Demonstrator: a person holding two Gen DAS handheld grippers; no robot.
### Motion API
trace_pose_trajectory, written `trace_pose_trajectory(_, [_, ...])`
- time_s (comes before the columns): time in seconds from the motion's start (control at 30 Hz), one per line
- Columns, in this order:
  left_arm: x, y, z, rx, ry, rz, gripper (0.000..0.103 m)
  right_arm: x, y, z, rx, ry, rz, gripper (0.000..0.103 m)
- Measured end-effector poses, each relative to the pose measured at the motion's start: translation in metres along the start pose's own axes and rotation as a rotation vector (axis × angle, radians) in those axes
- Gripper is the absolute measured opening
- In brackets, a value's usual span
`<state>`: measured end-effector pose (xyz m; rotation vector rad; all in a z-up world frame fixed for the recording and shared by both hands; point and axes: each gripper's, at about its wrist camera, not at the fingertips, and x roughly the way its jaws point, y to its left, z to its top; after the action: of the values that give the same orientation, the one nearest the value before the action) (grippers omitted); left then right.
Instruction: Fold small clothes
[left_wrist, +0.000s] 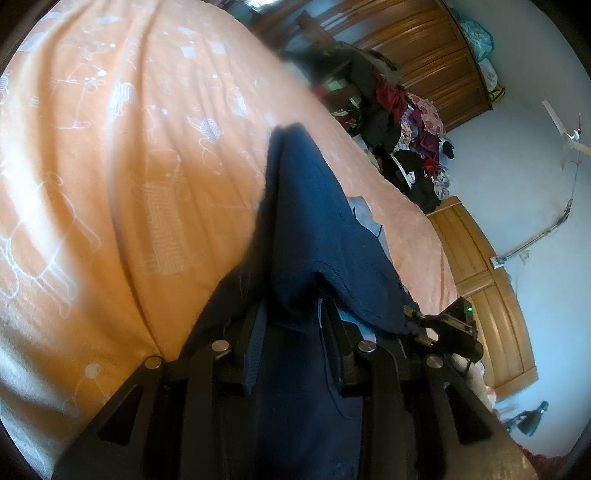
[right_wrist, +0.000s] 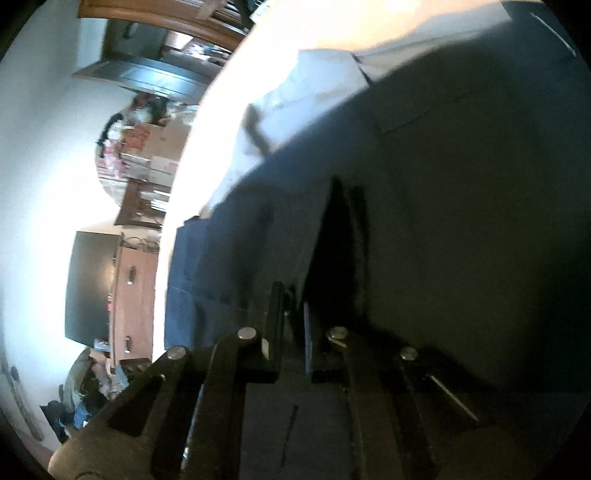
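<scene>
While my left gripper (left_wrist: 291, 314) pinches a thick fold of the navy knit garment (left_wrist: 314, 229), the cloth bunches between its two black fingers and rises ahead in a long ridge, its ribbed weave plain to see. That ridge runs away from my camera toward the far side of the bed, narrowing to a soft peak. Beneath it lies the orange bedsheet (left_wrist: 110, 184), smooth cotton with white line-drawn animals and shallow creases. Past the bed's far edge a heap of mixed dark, red and floral clothes (left_wrist: 406, 140) leans near a wooden wardrobe (left_wrist: 436, 51). From my right wrist view, the right gripper (right_wrist: 291, 325) has its fingers drawn nearly together on a dark upright pleat of the same garment, which spreads broad and flat across most of that view, blocking the bed. A pale cloth (right_wrist: 295, 96) lies just beyond the navy edge.
</scene>
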<state>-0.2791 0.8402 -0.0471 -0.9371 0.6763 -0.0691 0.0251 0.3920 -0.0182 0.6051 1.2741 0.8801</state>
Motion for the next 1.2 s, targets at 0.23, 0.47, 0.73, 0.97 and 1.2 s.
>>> trace_pose_trajectory(0.23, [0.001, -0.002, 0.002, 0.006, -0.006, 0.001, 0.034, -0.105, 0.008, 0.017, -0.04, -0.222, 0.015, 0.006])
trace_pose_trajectory(0.47, [0.001, -0.002, 0.004, 0.01, -0.006, 0.003, 0.035, -0.148, -0.024, 0.011, -0.026, -0.256, -0.103, 0.001])
trace_pose_trajectory(0.73, [0.002, -0.003, 0.005, 0.01, -0.002, 0.007, 0.035, -0.139, -0.052, -0.002, -0.016, -0.216, -0.19, 0.001])
trace_pose_trajectory(0.97, [0.004, -0.003, 0.007, 0.01, -0.001, 0.01, 0.035, -0.164, -0.023, -0.011, -0.113, -0.307, -0.398, 0.01])
trace_pose_trajectory(1.2, [0.005, -0.004, 0.008, 0.006, 0.002, 0.02, 0.035, -0.086, -0.02, -0.009, -0.209, -0.084, -0.311, 0.036])
